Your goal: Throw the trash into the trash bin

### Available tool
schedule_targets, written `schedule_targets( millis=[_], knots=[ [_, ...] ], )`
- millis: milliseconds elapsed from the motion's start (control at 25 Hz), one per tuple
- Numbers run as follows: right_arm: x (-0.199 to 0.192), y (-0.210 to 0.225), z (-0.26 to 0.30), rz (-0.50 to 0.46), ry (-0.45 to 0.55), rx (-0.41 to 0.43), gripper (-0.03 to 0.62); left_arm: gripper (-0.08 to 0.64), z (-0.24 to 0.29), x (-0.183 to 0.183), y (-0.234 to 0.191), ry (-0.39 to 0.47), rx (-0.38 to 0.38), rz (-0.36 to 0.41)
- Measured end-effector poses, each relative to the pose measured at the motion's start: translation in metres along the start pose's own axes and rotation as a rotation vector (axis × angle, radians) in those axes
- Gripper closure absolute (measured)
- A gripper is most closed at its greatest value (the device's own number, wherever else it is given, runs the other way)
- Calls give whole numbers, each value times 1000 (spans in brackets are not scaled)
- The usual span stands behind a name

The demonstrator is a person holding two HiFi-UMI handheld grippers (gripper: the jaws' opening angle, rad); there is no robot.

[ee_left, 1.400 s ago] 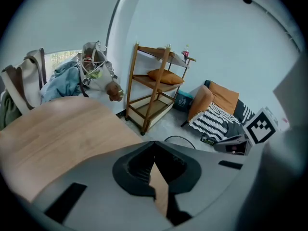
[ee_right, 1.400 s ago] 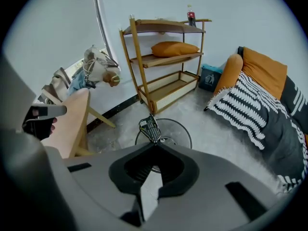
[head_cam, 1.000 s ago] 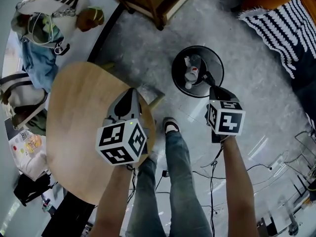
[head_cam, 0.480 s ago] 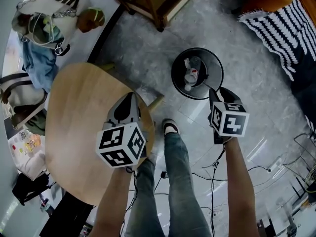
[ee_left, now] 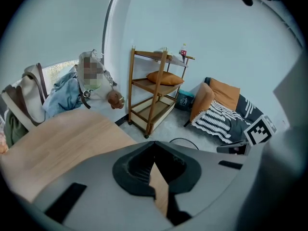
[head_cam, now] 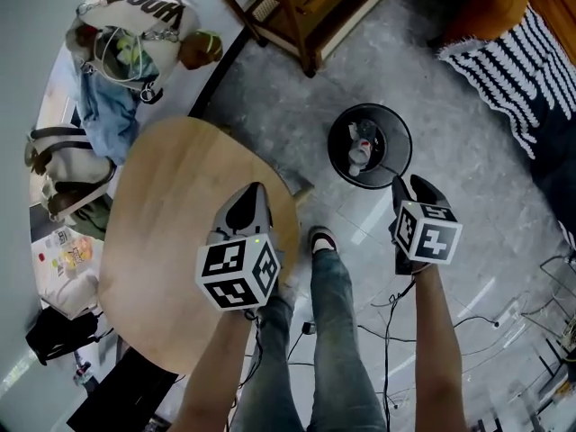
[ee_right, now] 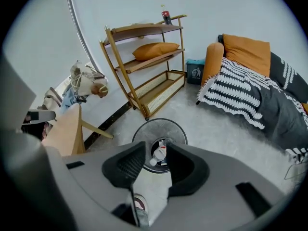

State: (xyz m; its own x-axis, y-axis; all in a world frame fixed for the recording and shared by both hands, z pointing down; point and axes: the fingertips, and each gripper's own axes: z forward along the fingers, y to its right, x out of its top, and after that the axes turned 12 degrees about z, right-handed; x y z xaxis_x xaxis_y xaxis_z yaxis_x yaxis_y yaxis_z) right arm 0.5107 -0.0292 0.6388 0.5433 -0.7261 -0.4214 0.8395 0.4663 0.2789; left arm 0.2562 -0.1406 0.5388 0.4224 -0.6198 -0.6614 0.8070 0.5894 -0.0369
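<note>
In the head view the bin (head_cam: 338, 147) holds a bottle (head_cam: 359, 154) and other scraps too small to name. The shelf (head_cam: 337, 3) is cut off by the top edge, the blanket (head_cam: 504, 70) by the right, both forearms (head_cam: 225, 367) by the bottom. In its own view the left gripper (ee_left: 155, 142) hides all of the bin but an arc of rim; the right gripper (ee_right: 156, 143) covers the bin's near rim

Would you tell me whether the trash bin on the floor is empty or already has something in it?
Not empty: the head and right gripper views show a bottle inside the trash bin.
</note>
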Motion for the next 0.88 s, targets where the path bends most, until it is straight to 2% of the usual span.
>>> schedule_targets(
  millis=[160,240,280,480,680,880],
  knots=[
    [28,-19,-63,38,140,-49,501,545,-37,23,-6,40,10,5],
    [40,-31,-108,63,226,-75,571,545,-64,39,-7,67,8,1],
    [46,-39,-130,79,263,-79,581,545,-79,49,-9,84,6,0],
    [62,-84,-245,109,398,-83,583,545,-166,93,-15,160,-18,3],
    [92,-121,-361,123,557,-60,584,545,-261,150,-25,297,-48,38],
    [93,-147,-473,101,685,-63,586,545,-365,187,-41,455,-66,58]
  ],
)
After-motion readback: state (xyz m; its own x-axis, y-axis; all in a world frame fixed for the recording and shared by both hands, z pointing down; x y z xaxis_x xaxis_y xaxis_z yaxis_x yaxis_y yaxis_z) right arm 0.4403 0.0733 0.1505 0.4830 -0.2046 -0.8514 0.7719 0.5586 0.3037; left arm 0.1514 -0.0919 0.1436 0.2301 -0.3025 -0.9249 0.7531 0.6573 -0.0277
